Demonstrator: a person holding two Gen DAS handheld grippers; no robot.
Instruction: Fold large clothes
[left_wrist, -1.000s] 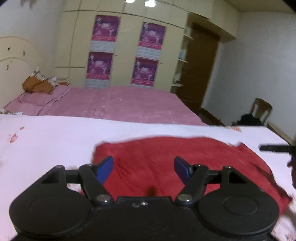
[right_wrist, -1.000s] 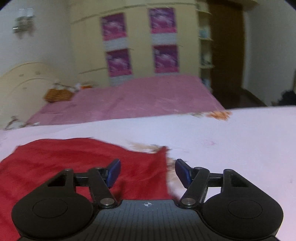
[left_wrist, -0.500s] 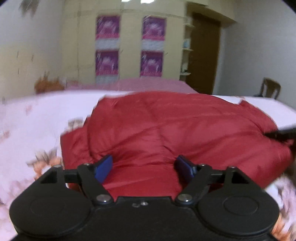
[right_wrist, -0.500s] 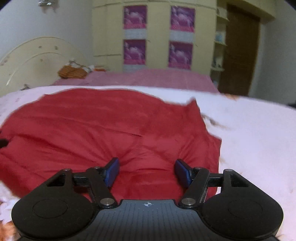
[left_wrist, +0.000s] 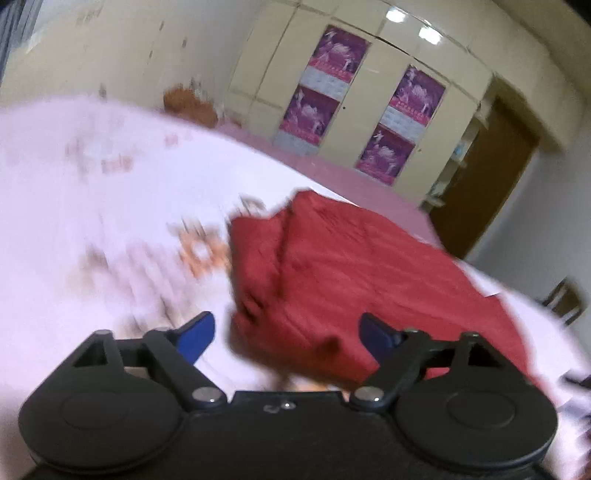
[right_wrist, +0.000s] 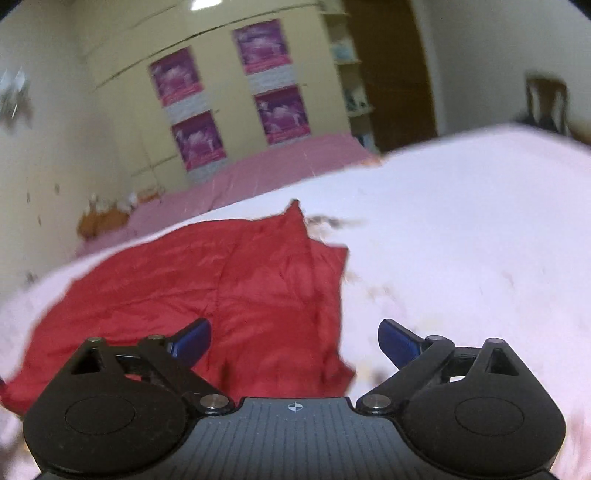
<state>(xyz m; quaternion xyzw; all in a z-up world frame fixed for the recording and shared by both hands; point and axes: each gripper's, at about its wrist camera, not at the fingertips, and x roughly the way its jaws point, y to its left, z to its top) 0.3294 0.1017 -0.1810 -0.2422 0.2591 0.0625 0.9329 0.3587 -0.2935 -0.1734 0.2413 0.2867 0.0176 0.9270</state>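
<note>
Here the red garment (right_wrist: 229, 288) lies spread on the pale floral bed (right_wrist: 461, 240), partly doubled over along its edges. Both the left tongs (left_wrist: 286, 334) and the right tongs (right_wrist: 293, 338) are spread wide and hold nothing. The cloth looks soft, light and limp, likely to sag and bunch; pinching a layered corner or hem edge seems the surest hold.
</note>
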